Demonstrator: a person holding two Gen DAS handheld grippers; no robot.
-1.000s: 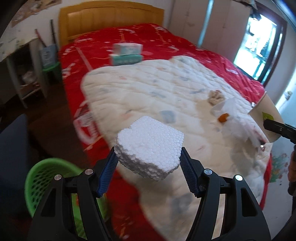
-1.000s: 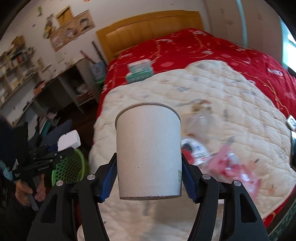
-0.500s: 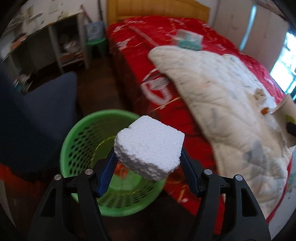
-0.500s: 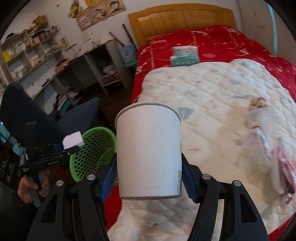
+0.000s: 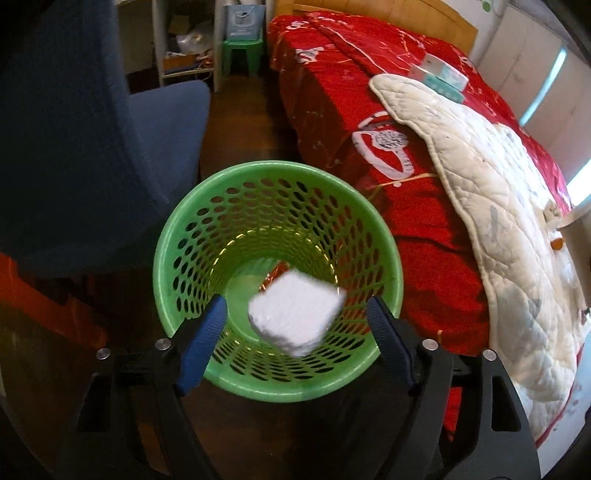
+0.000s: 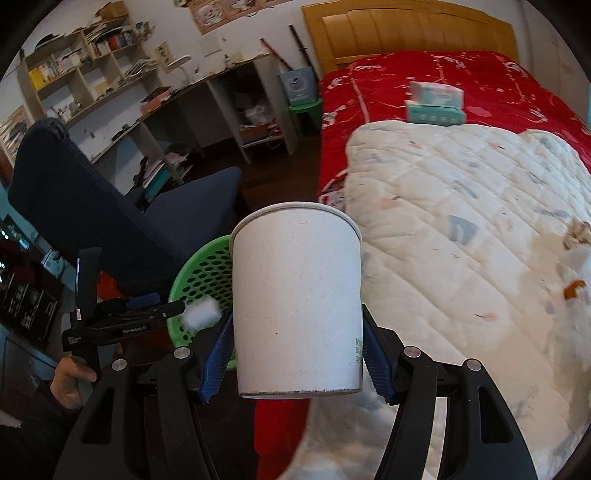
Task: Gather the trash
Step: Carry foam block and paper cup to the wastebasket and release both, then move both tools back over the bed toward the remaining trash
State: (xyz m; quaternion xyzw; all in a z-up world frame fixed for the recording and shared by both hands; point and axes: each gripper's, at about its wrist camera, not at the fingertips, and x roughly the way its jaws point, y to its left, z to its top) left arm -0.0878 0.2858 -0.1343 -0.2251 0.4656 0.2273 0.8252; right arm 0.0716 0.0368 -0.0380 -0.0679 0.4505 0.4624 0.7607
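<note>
The left gripper [image 5: 295,325] has swung from the bed to over the green basket [image 5: 384,258]; its jaws have just spread, and the foam block [image 5: 293,317] drops free between them. The right gripper [image 6: 297,362] pinches the paper cup [image 6: 297,306], off to the basket's side; released early, it could miss

A bed [image 6: 480,85] with a red cover [image 5: 369,92] and a wooden headboard [image 6: 406,33] fills the right of both views. A white quilt [image 6: 480,221] lies over the cover. Two stacked tissue packs [image 6: 436,101] sit on the cover near the quilt's far edge. A dark blue chair [image 5: 92,129] stands on the dark floor [image 5: 236,122], left of the bed. A small green stool [image 5: 242,50] stands beside the bed near the headboard, with a pale bag [image 5: 242,22] on it. Open shelves [image 6: 92,62] with books and papers line the left wall above a cluttered worktop [image 6: 177,96].
</note>
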